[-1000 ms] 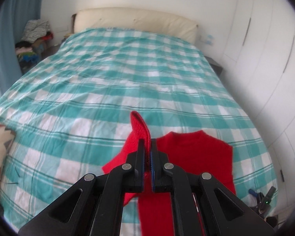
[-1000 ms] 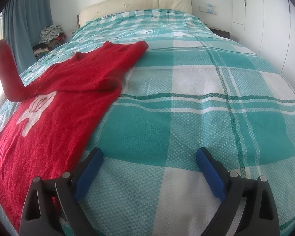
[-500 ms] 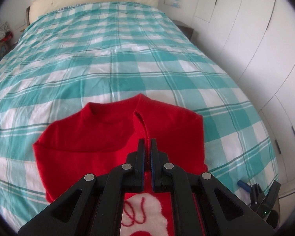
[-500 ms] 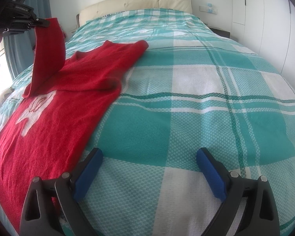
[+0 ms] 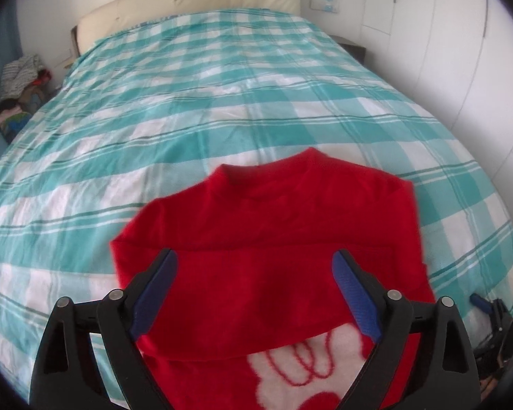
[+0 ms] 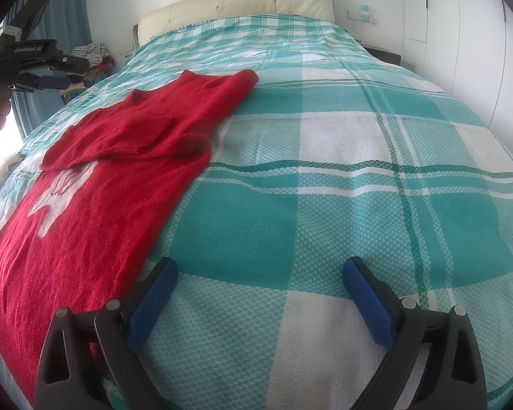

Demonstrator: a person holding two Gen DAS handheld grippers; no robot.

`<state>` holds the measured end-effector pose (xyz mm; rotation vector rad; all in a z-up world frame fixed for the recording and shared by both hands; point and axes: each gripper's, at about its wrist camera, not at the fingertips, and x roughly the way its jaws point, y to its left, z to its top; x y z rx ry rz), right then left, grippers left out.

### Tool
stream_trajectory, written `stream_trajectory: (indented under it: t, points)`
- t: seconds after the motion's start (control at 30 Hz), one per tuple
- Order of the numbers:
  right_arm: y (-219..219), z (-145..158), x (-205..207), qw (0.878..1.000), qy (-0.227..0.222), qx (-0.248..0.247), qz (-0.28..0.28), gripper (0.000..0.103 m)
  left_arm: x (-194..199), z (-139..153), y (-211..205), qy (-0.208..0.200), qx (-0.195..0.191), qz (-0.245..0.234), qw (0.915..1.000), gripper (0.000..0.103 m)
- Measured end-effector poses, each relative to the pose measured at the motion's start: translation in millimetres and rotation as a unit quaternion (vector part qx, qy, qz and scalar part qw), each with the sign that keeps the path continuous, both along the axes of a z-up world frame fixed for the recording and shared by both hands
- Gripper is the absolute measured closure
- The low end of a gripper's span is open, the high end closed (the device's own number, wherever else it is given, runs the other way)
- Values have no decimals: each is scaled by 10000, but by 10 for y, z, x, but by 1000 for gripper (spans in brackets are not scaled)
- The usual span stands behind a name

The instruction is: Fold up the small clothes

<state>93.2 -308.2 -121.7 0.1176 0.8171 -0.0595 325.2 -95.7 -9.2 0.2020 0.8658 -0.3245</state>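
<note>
A small red sweater (image 5: 263, 225) with a white motif (image 5: 307, 369) lies flat on the teal checked bedcover (image 5: 222, 109), neck toward the headboard. One sleeve (image 5: 256, 294) is folded across the chest. My left gripper (image 5: 254, 259) hovers just over that folded sleeve; its jaws are opening wide and the pads press on nothing. In the right wrist view the sweater (image 6: 119, 157) lies to the left, and the left gripper (image 6: 51, 71) hangs above its far side. My right gripper (image 6: 260, 266) stands open over bare bedcover beside the sweater's hem, with nothing between its fingers.
A cream headboard (image 5: 188, 3) closes the far end of the bed. A pile of clothes (image 5: 20, 78) sits by the blue curtain at the left. White wardrobe doors (image 5: 461, 51) line the right side, with a dark nightstand (image 5: 352, 49) beside the bed.
My left gripper carried the pinched sleeve across the sweater, came down, and let it go. Its jaws went from shut to wide. The sleeve now lies over the chest. The right gripper kept still.
</note>
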Motion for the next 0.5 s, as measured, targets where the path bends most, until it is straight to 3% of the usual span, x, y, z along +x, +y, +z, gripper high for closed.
stream_trajectory:
  t: [0.17,0.27,0.37,0.5]
  points:
    - [4,-3,0,10000,3,-13,-2,6,151,-531,851,468,246,992,9937,9]
    - [8,-6,5,10000,4,-34,-5,6,82,-729,1285,631,-145,1266,9898,11]
    - [10,-6,8,10000,7,-46,-7,6,-67,-785,1426,597,-295,905,9937,11]
    - [10,-7,7,10000,7,-50,-8,6,-213,-922,1245,461,399,264,9978,11]
